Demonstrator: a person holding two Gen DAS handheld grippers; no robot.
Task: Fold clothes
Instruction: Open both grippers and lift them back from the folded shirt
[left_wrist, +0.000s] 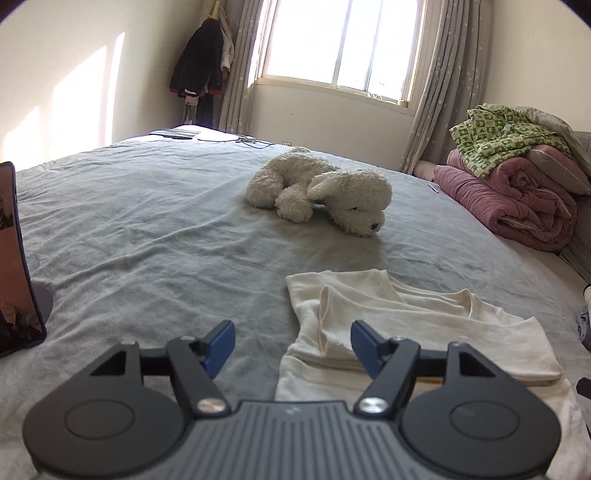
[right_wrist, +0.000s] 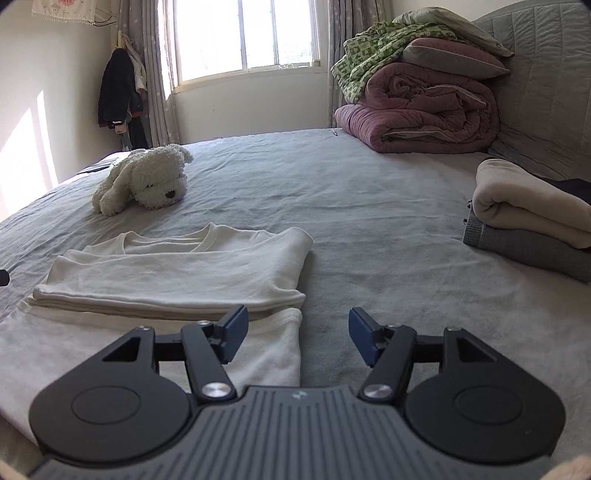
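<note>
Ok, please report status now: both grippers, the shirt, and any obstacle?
Left gripper open, empty. Right gripper open, empty. White shirt partly folded, flat on bed. Plush dog beyond it, apart, not blocking.

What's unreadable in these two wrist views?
- White shirt: near hem hidden behind the right gripper body, right view.
- Phone: cut by the left edge, left view.
- Folded stack: cut by the right edge; dark item behind unidentifiable.
- Left gripper: jaws open, empty.

Home bedroom: bed (right_wrist: 369, 206), quilts (right_wrist: 417, 114).
</note>
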